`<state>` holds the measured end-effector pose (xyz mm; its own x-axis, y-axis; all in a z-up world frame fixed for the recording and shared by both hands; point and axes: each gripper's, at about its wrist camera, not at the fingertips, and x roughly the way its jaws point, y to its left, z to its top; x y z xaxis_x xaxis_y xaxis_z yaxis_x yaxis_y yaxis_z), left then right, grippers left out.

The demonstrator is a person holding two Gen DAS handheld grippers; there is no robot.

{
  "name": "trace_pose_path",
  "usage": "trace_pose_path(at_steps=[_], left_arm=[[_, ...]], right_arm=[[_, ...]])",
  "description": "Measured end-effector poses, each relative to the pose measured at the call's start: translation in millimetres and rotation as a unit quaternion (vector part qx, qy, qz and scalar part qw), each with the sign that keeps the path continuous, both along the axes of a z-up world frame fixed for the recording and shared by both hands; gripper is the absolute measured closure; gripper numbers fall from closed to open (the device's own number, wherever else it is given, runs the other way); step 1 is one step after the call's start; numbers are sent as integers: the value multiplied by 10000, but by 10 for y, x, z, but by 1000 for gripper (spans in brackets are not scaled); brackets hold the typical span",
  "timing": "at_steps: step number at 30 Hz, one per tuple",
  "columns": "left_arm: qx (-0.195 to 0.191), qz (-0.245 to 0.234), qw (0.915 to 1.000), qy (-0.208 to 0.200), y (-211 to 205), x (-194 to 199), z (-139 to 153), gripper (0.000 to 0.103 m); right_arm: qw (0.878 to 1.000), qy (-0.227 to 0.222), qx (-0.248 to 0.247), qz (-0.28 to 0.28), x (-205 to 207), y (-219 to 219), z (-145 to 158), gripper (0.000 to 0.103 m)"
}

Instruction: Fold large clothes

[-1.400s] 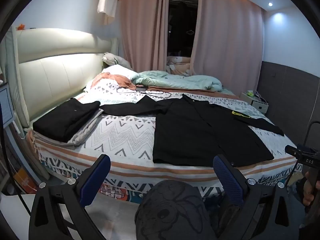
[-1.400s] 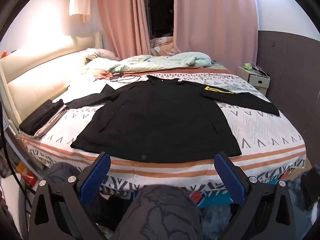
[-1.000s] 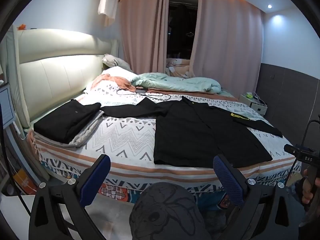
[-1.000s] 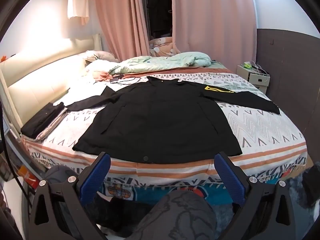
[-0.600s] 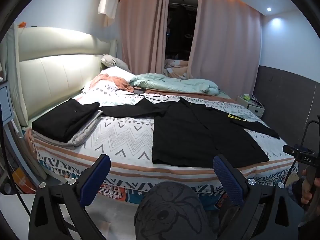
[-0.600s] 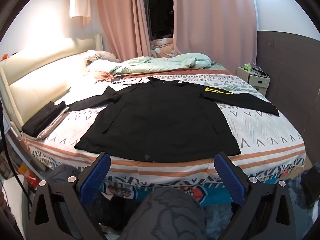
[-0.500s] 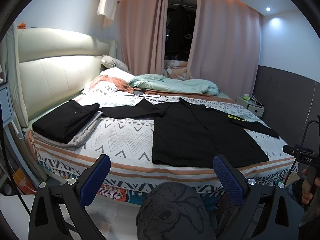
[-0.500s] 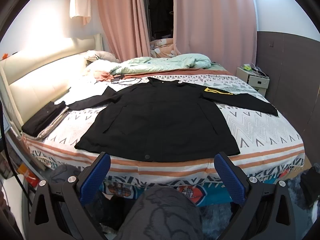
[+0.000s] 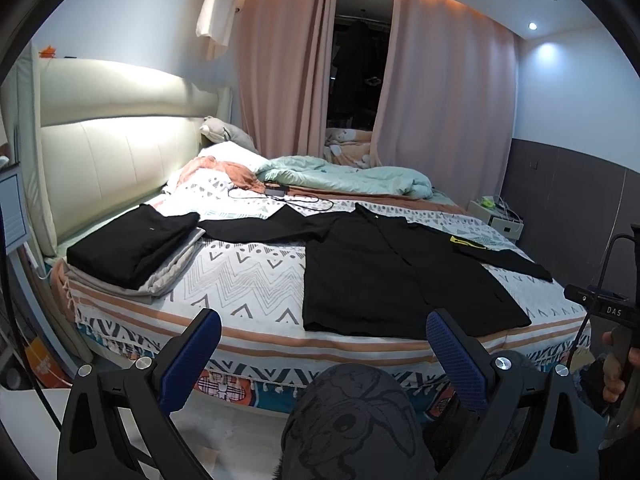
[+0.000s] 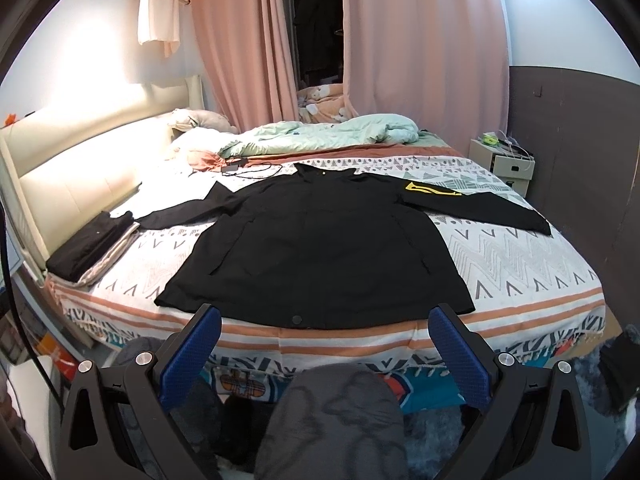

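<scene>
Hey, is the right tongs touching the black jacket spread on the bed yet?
Apart. The right wrist view shows the right tongs open and empty, short of the bed, with striped bedspread visible between the fingertips and the black jacket's hem.

From my remote seat, the jacket (image 10: 320, 248) is plain black with one yellow patch (image 10: 430, 189) on its sleeve. The bed cover (image 10: 516, 264) under it is white with grey zigzags and triangles, edged in orange stripes — lower down I see teal and black-and-white zebra-like bands. The folded pile (image 9: 132, 240) is black over grey. The duvet (image 9: 352, 178) is pale mint green, the curtains (image 10: 424, 52) dusty pink, the headboard (image 9: 112, 148) cream. Both my claws — left claw (image 9: 324, 354) and right claw (image 10: 326, 354) — have blue textured pads on black frames.
</scene>
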<state>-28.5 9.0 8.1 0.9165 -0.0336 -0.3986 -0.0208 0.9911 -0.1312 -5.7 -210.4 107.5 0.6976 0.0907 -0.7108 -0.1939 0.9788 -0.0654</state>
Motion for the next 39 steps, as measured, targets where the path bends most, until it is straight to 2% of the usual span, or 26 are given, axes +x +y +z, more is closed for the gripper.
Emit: trace_pose_path(at_steps=[29,39], left_arm=[[44,35,9999,-99,85,-130,75,0],[17,47,9999,-102,111,-104,79,0]], right_arm=[[9999,-38,156,-51,-31,-53,24,0],[9998,-32,158,-70,80,-38,43,0]])
